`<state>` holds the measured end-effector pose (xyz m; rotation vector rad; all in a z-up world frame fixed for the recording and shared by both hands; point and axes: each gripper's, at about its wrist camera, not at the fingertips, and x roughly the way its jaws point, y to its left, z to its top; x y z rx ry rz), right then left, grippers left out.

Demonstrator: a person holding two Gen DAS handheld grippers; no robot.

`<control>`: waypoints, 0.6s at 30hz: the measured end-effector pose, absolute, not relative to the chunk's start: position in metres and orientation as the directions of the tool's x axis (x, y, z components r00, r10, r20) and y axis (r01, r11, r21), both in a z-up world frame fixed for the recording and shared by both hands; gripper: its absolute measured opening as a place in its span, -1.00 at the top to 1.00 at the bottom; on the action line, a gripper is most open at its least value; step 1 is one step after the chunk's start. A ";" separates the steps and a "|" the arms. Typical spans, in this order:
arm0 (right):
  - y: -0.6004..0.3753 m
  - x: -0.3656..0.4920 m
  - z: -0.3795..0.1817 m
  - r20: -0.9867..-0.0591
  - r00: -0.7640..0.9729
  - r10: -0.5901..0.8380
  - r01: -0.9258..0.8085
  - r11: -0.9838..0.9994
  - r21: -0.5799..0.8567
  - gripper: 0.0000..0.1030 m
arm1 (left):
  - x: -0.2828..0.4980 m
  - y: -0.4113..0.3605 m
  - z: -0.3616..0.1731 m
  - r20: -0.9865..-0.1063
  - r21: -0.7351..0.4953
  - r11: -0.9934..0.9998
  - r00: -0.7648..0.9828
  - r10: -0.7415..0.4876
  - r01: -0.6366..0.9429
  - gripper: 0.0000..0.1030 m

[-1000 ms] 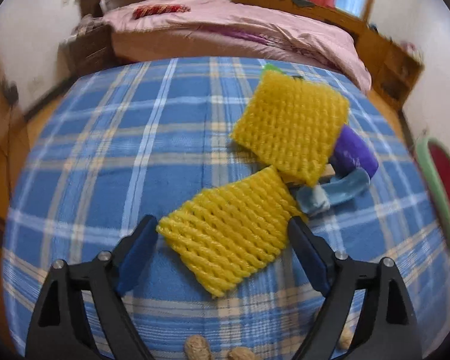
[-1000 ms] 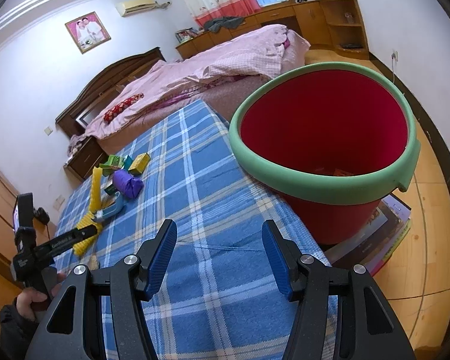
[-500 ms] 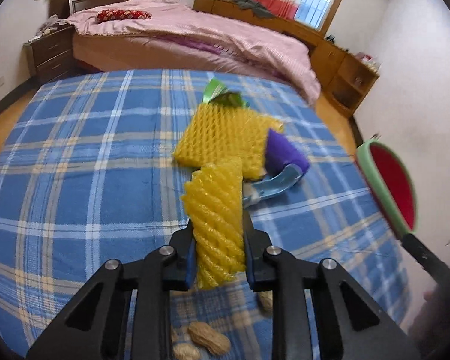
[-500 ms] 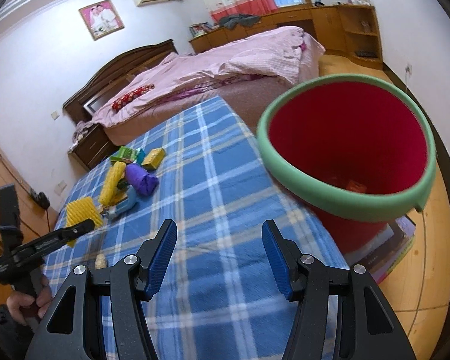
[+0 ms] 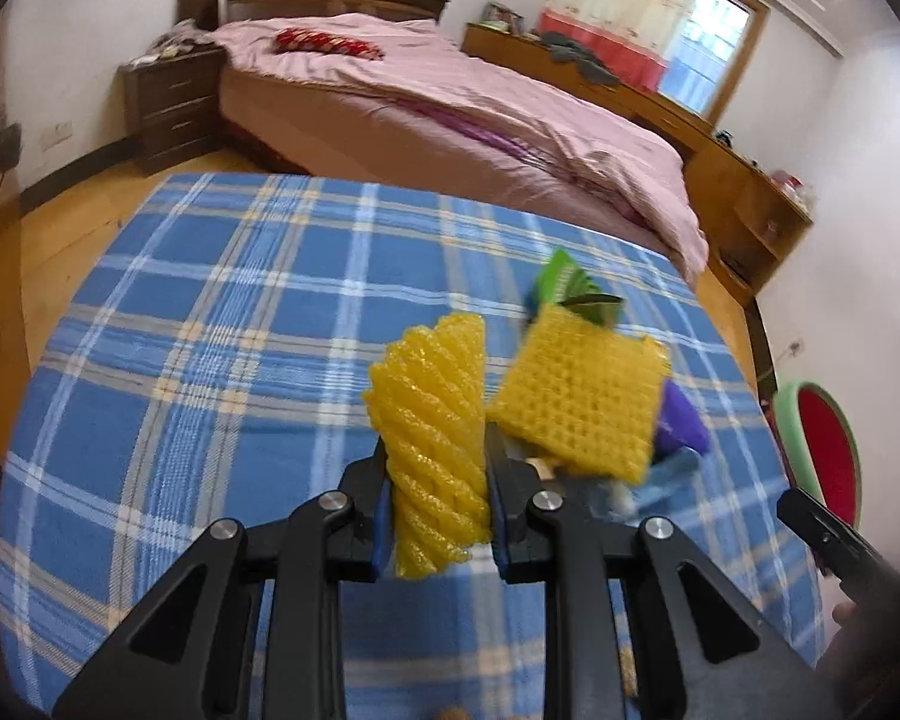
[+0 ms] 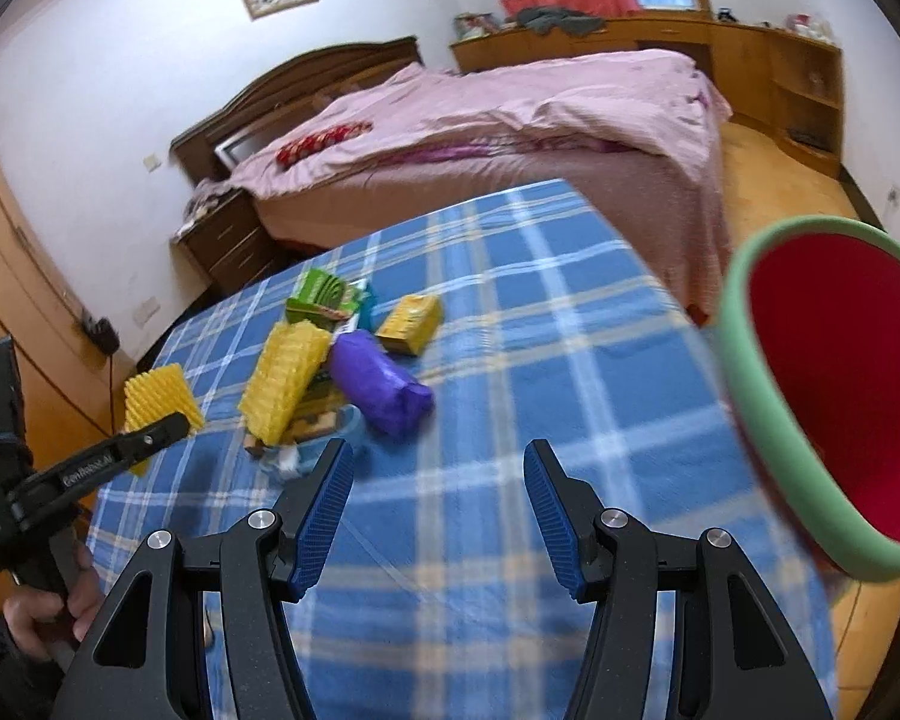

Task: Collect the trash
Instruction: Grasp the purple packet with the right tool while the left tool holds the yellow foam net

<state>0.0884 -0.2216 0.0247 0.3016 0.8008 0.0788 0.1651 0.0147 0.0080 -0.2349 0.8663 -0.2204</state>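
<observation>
My left gripper (image 5: 435, 468) is shut on a yellow foam net (image 5: 435, 420) and holds it upright above the blue plaid table (image 5: 222, 360); the net also shows in the right wrist view (image 6: 156, 399). A second yellow foam net (image 5: 576, 405) lies on the trash pile, with a purple bag (image 6: 381, 381), a green packet (image 6: 321, 294), a yellow box (image 6: 411, 315) and a light blue item (image 5: 669, 471). My right gripper (image 6: 438, 510) is open and empty above the table, just short of the pile. The red bin with a green rim (image 6: 828, 384) stands to the right.
A pink bed (image 5: 450, 102) lies beyond the table, with a nightstand (image 5: 171, 99) to its left and wooden cabinets (image 6: 768, 72) along the far wall. Peanuts (image 5: 627, 669) lie at the table's near edge. Books lie under the bin.
My left gripper closed on the near foam net and lifted it off the table. My right gripper swung left from the bin toward the trash pile.
</observation>
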 end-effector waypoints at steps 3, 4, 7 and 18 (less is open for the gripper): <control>-0.210 0.109 0.019 -0.707 0.682 0.185 0.016 0.964 0.267 -0.17 | 0.167 0.020 -0.002 -0.725 -0.300 0.950 0.626 -0.286 0.086 0.52; -0.207 0.114 0.017 -0.708 0.681 0.188 0.007 0.965 0.263 -0.17 | 0.167 0.021 -0.004 -0.723 -0.299 0.950 0.630 -0.284 0.086 0.52; -0.202 0.132 0.011 -0.715 0.668 0.204 -0.010 0.964 0.266 -0.17 | 0.166 0.021 -0.005 -0.708 -0.286 0.953 0.649 -0.278 0.096 0.52; -0.190 0.158 -0.008 -0.744 0.631 0.221 -0.033 0.965 0.258 0.06 | 0.163 0.017 -0.004 -0.698 -0.303 0.945 0.646 -0.309 0.125 0.52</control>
